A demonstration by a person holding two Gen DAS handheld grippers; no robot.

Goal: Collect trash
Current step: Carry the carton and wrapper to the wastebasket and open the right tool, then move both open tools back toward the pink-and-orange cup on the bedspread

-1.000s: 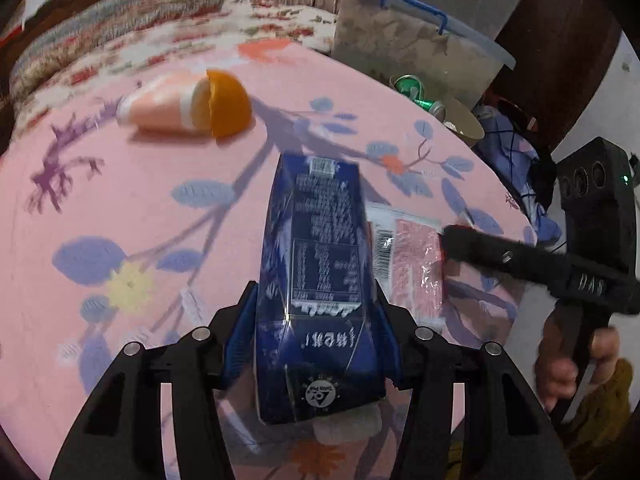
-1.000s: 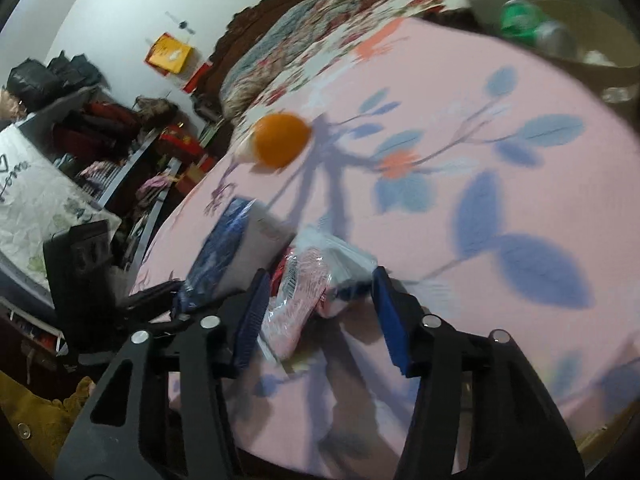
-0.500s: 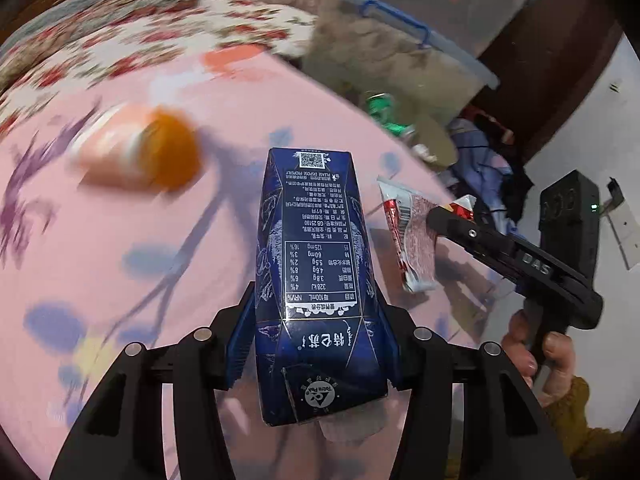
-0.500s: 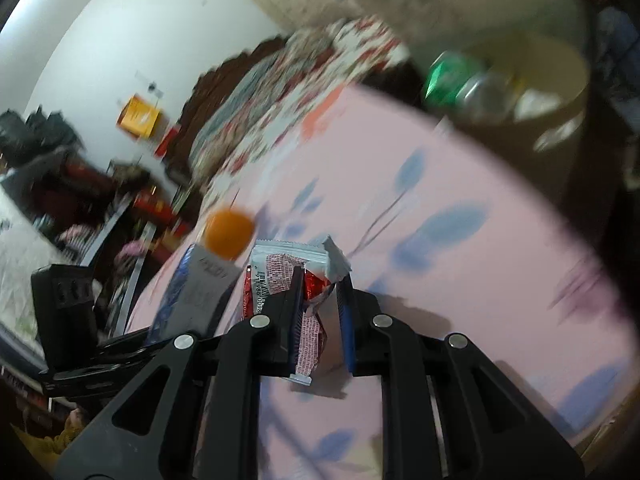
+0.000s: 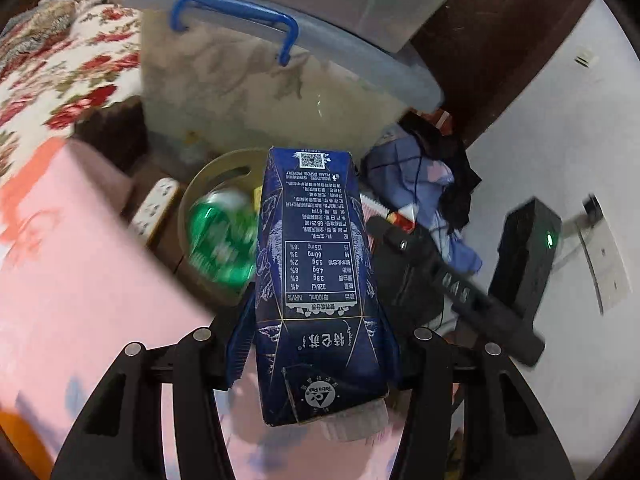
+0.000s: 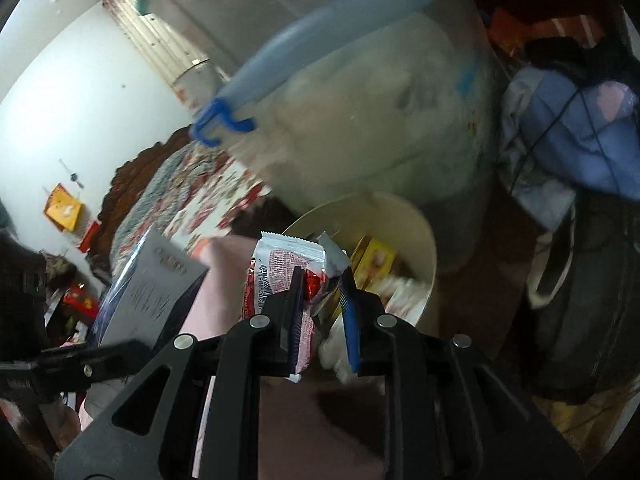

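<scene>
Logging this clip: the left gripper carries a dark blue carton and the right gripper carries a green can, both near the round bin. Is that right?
Not quite. The right gripper has a red and white snack wrapper between its fingers, as the right wrist view shows; the green can already lies in the bin. The left gripper does carry the dark blue carton.

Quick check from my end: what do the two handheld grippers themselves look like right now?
Both are matte black plastic frames with triangular cutouts and silver screw heads. The left gripper and right gripper have ribbed blue finger pads. Seen from the left camera, the right one's body bears a lit green light.
</scene>
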